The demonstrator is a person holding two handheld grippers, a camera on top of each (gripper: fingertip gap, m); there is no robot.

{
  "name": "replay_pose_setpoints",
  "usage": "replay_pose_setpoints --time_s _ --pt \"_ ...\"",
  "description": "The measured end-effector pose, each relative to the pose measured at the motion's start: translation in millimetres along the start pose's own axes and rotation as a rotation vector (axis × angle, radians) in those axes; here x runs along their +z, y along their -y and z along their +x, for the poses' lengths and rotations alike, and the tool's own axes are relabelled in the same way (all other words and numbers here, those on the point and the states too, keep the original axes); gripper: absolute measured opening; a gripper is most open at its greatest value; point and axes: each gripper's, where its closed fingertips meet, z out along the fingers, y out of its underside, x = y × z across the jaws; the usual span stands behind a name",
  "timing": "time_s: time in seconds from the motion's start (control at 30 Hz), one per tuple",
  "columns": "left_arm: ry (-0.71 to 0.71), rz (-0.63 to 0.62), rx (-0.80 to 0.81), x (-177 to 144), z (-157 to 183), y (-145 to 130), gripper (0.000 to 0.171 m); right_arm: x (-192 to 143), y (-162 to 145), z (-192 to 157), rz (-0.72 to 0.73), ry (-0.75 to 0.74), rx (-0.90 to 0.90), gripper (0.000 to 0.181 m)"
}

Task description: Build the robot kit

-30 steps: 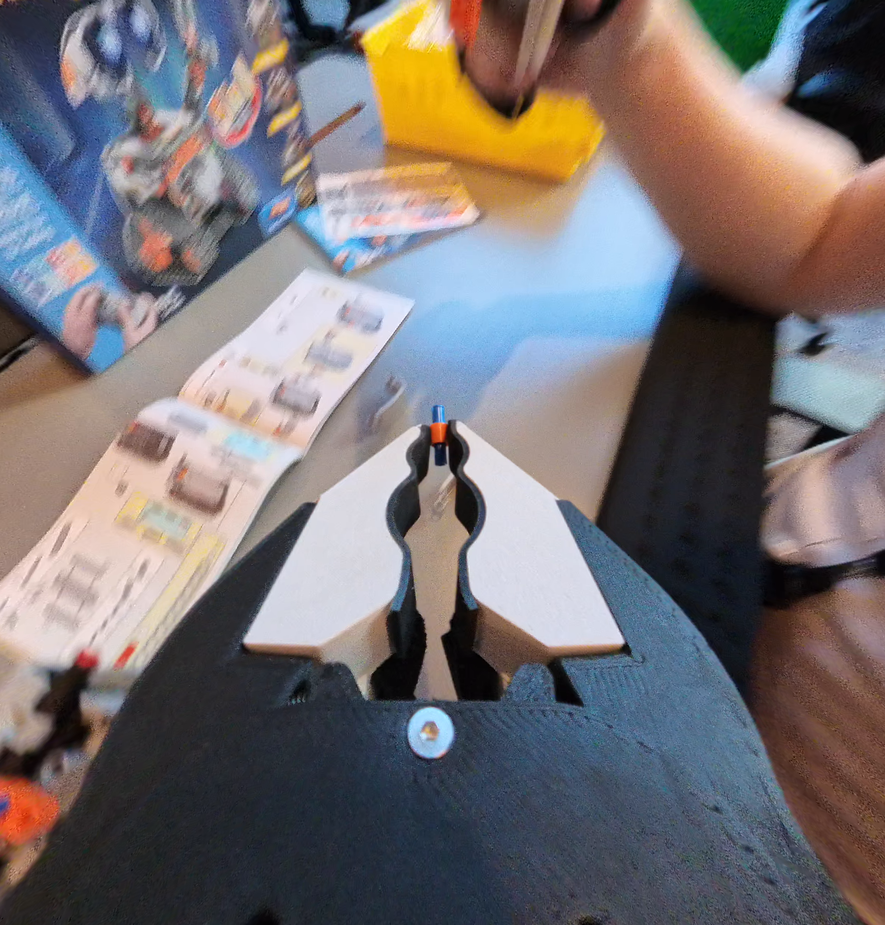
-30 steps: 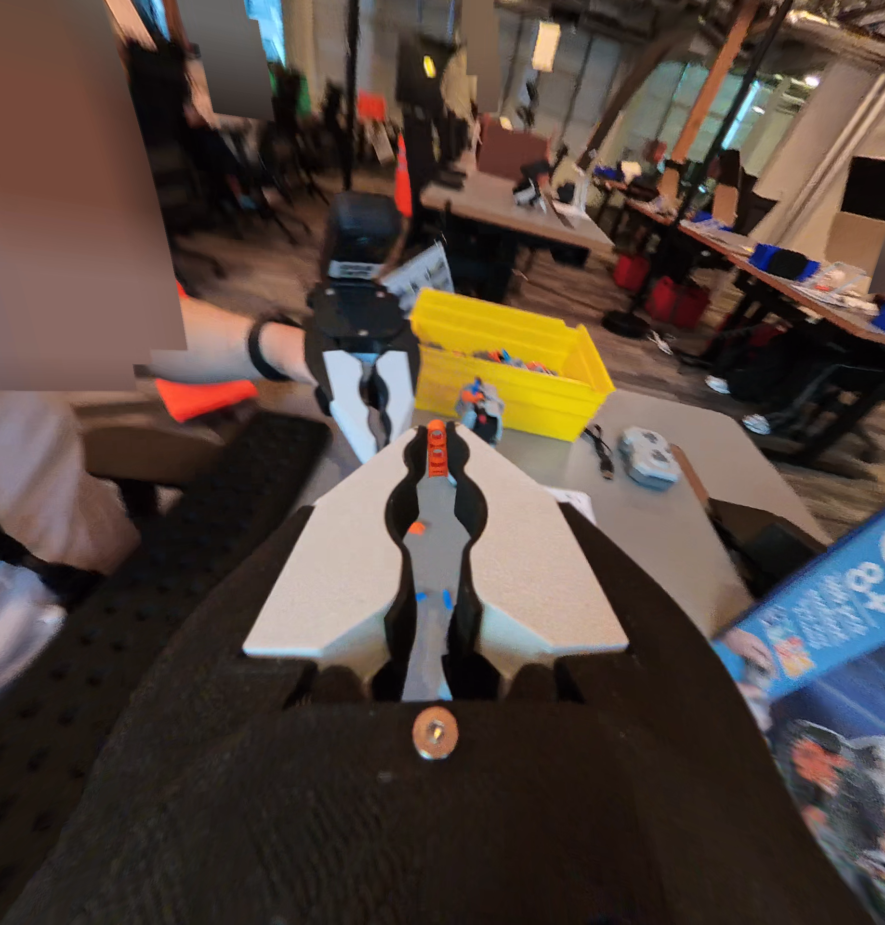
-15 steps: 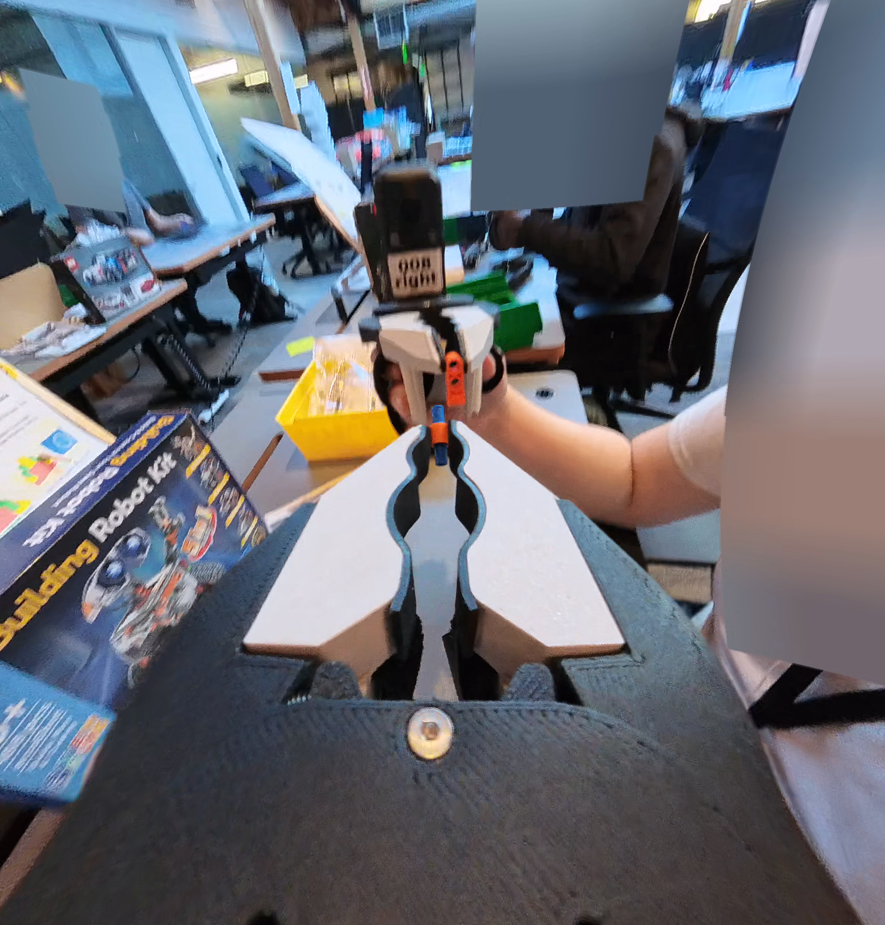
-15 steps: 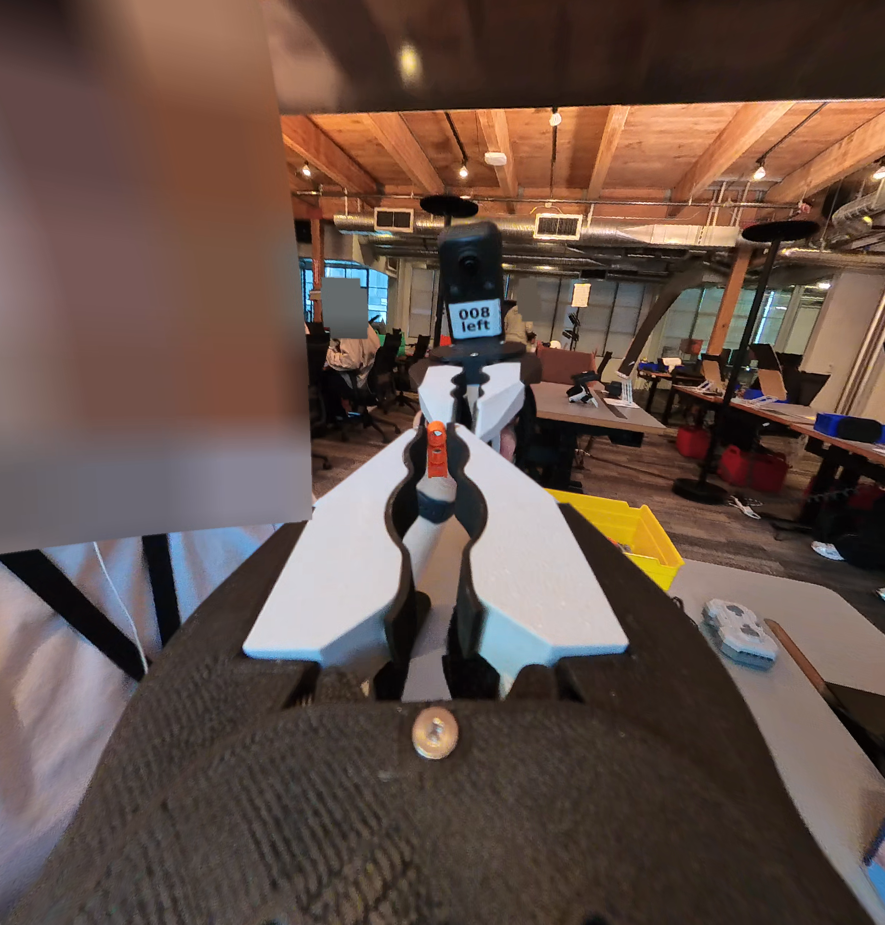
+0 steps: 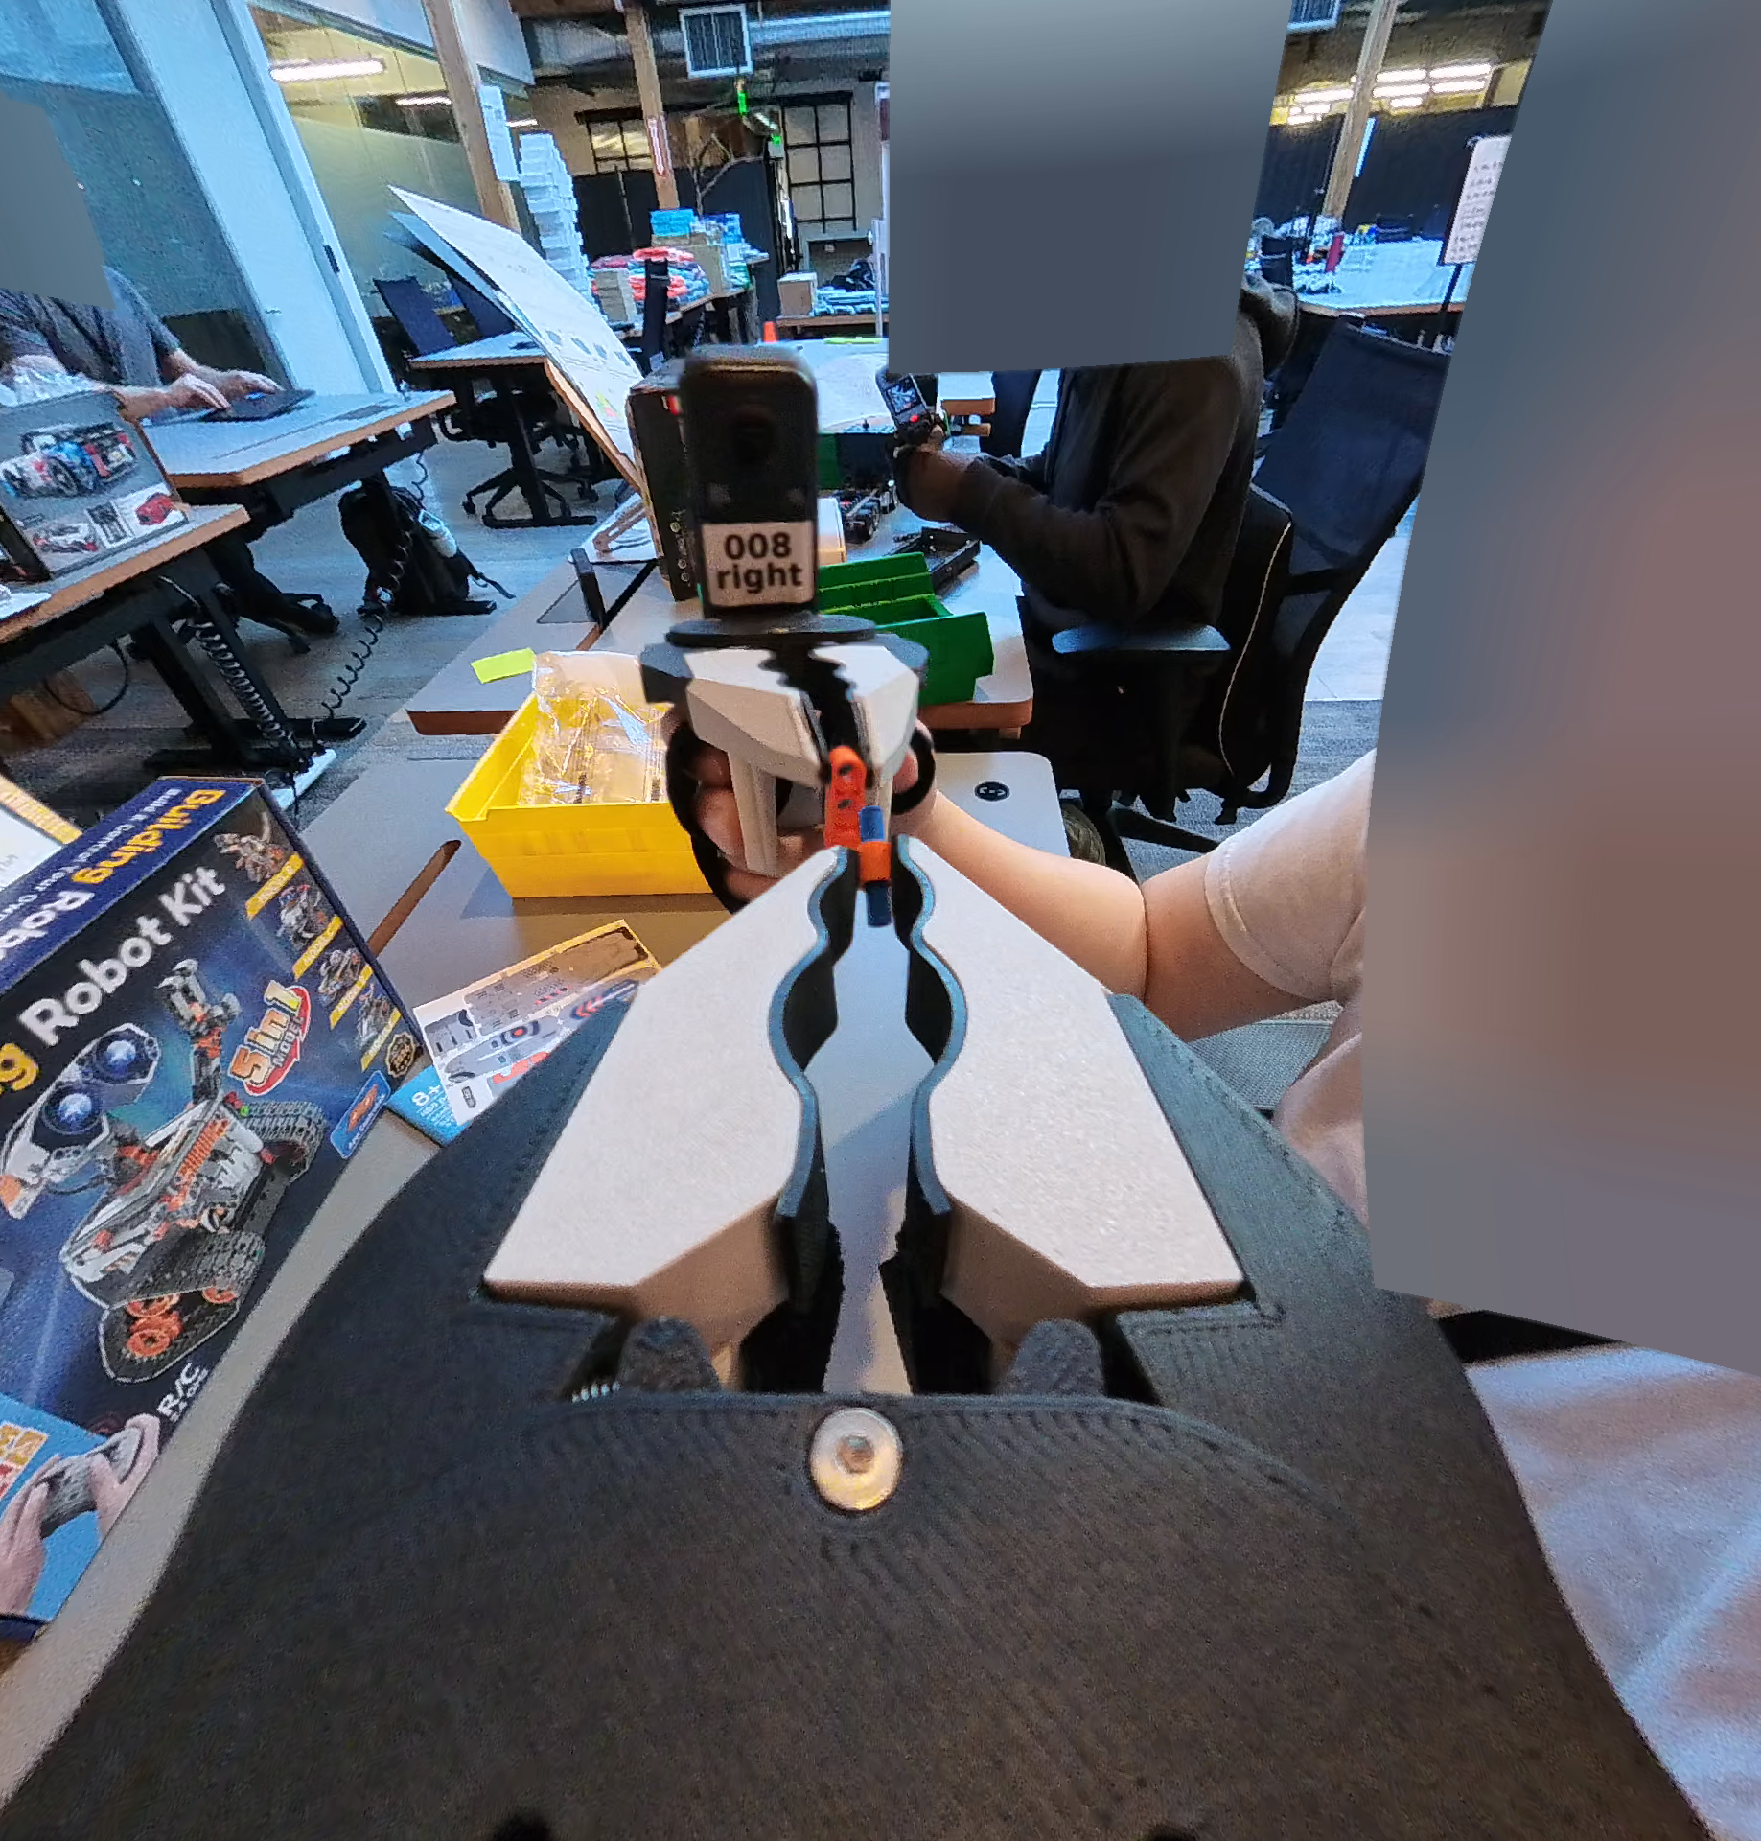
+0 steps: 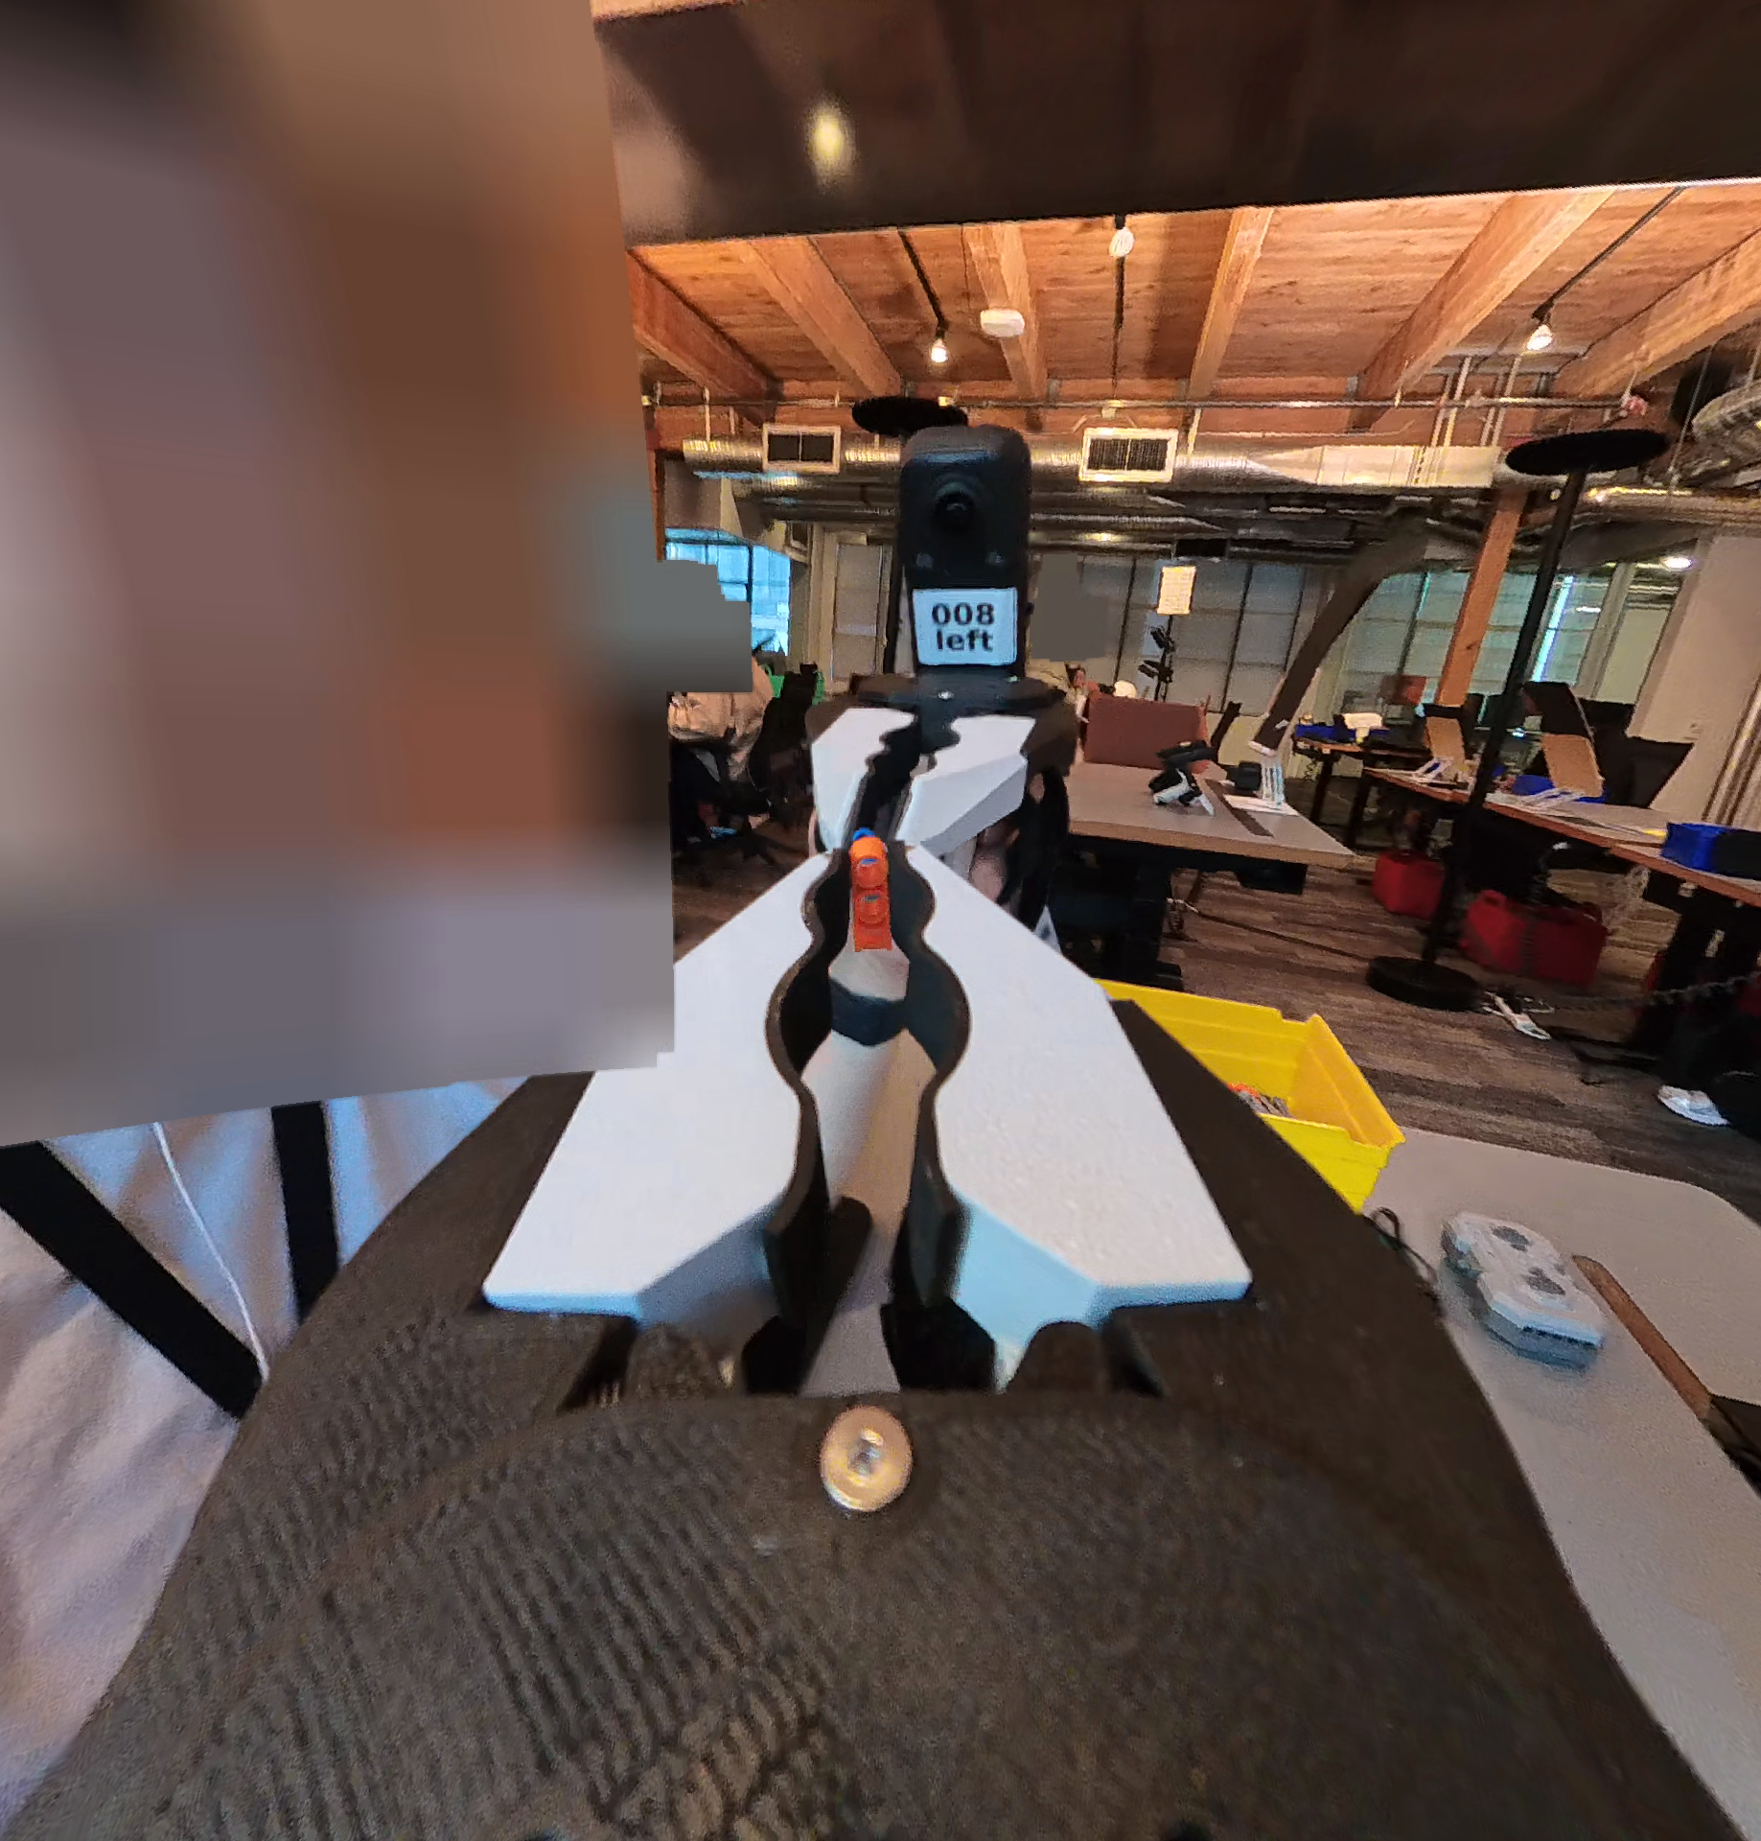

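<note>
Above the near edge of a grey table [image 5: 428,867], where a large blue cardboard robot-kit box [image 5: 159,1096] is stood at the left edge and a yellow plastic bin [image 5: 577,847] at the far edge, two hand-held grippers are seen raised tip to tip. The left gripper [image 5: 871,882] is closed narrowly on a short blue plastic pin with an orange collar [image 5: 874,892], pinched only at the very fingertips. The right gripper [image 6: 868,897] is clamped likewise on a small orange perforated plastic piece [image 6: 868,907], against whose end the pin is pressed.
</note>
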Motion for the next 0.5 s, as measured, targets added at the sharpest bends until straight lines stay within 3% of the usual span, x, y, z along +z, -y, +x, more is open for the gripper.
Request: replay_pose_setpoints --time_s 0.03,0.13,0.33,0.5 --pt "-0.002 -0.006 -0.009 -1.2 0.0 -1.0 0.005 1.3 -2.9 1.1 -0.022 -0.017 -0.029 0.006" --pt "-0.020 -0.022 -0.038 -2.8 1.1 -4.7 0.005 3.6 -6.0 -1.0 -0.068 -0.049 -0.137 0.005" --pt "-0.085 -0.101 -0.153 5.6 -1.8 -22.9 0.005 5.5 -28.5 -1.3 -0.290 -0.141 -0.390 0.006" --pt "-0.101 -0.144 -0.206 12.9 -6.7 -33.3 0.005 0.3 -33.1 -0.9 -0.297 -0.113 -0.387 0.006"
